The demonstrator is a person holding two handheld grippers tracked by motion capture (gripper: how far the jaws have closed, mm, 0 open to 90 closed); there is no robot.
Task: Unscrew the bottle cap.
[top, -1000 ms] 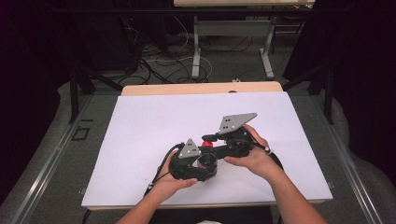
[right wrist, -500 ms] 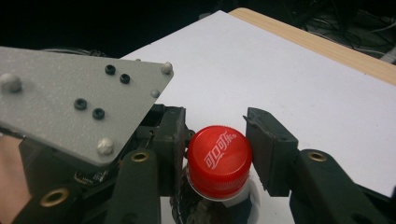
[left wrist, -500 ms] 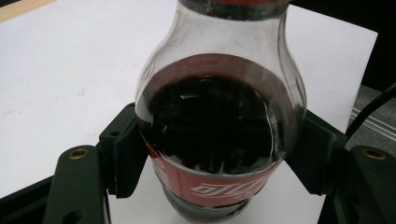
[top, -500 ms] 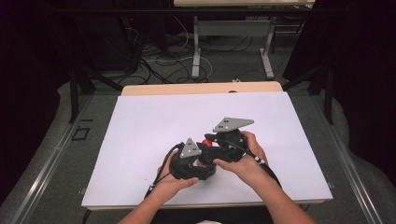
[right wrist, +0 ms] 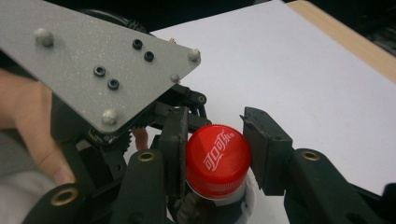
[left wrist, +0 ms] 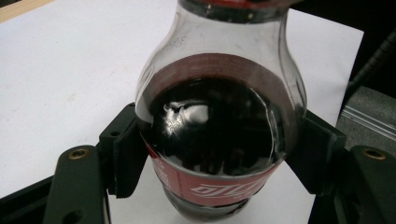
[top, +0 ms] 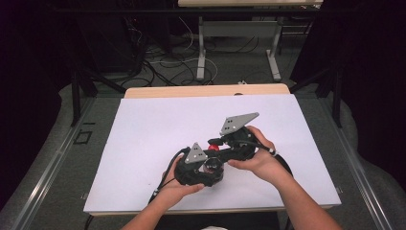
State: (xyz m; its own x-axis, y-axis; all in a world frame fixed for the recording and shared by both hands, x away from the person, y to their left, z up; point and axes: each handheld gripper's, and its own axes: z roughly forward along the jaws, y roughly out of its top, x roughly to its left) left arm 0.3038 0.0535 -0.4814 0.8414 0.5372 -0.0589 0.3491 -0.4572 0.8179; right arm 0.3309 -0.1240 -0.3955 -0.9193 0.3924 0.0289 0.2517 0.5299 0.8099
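Observation:
A clear plastic cola bottle (left wrist: pixel 219 140) with dark drink and a red label sits between the pads of my left gripper (left wrist: pixel 219 156), which press on its two sides. In the high view the left gripper (top: pixel 208 167) is near the table's front centre, held in a hand. My right gripper (right wrist: pixel 219 147) comes in from the right and is shut on the bottle's red cap (right wrist: pixel 217 156). That cap (top: pixel 213 147) shows between the two tools, with the right gripper (top: pixel 221 143) on it. The left gripper's grey plate (right wrist: pixel 93 60) stands close beside the cap.
A white sheet (top: pixel 158 129) covers the table, with a wooden strip (top: pixel 206 91) along its far edge. Behind the table are metal table legs (top: pixel 202 48) and loose cables (top: pixel 163 67) on the floor. The front edge lies just below the hands.
The right gripper has shifted slightly left, closer to the left gripper. The left hand and the bottle have kept still.

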